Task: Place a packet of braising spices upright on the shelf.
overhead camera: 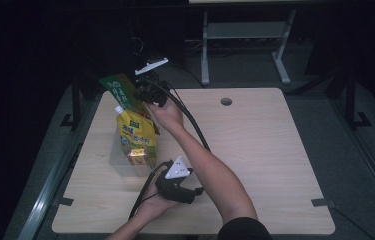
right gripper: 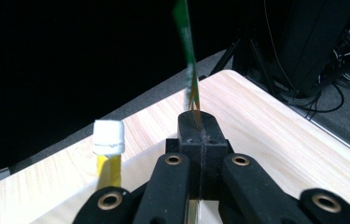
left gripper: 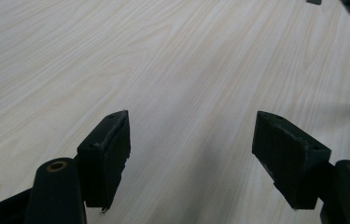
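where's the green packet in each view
High view: the green packet is upper left, over the table's far left corner, clamped by the right gripper.
Left gripper view: not in it.
Right gripper view: top centre, edge-on, rising from the shut jaws.
Shared landmark: the yellow pouch's white cap.

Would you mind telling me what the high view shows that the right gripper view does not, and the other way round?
The high view alone shows the clear bin, the small yellow carton in it, the printed front of the yellow pouch, and the left gripper near the table's front edge. The right gripper view alone shows, close up, the jaws pressed together on the thin edge of the green packet. Both show the right gripper, the green packet, the pouch's white cap and the wooden table.
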A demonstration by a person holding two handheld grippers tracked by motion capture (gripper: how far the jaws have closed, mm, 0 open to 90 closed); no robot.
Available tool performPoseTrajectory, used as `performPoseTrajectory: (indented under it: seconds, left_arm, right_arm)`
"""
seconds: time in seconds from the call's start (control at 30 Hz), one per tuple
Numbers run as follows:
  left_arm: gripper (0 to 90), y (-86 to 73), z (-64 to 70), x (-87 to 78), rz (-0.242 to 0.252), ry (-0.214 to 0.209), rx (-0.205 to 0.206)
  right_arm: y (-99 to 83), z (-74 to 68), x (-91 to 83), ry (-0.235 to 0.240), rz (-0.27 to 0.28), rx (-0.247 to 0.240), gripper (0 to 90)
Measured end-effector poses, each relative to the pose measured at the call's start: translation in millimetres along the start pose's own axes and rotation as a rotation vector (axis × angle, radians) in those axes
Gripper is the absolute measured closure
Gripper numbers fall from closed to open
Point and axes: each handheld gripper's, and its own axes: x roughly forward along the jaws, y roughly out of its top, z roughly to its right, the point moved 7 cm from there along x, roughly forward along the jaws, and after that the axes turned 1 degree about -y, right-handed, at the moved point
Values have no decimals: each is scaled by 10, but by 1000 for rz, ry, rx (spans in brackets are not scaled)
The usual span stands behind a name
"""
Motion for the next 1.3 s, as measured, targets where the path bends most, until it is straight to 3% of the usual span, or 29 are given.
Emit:
performPoseTrajectory:
  seconds: [0.33,0.6,0.77,0.93,1.13,1.3]
  left_arm:
    - [276,3,24,20,9,-3,-13]
    - [276,22,23,22,15,6,-6]
    - [276,27,6,4,21,10,-12]
    - [276,37,0,-11,27,14,-5]
    - [276,36,-6,-13,27,12,-10]
    - [276,37,-3,-15,25,14,-3]
  right_arm:
    - [-220,77,18,-11,27,46,900]
    - [-283,82,-25,-4,28,34,892]
    - [-270,84,0,-6,-19,4,821]
    - [-289,87,112,19,-115,-2,756]
    - [-350,107,264,24,-202,10,830]
    - [-378,136,287,39,-199,56,892]
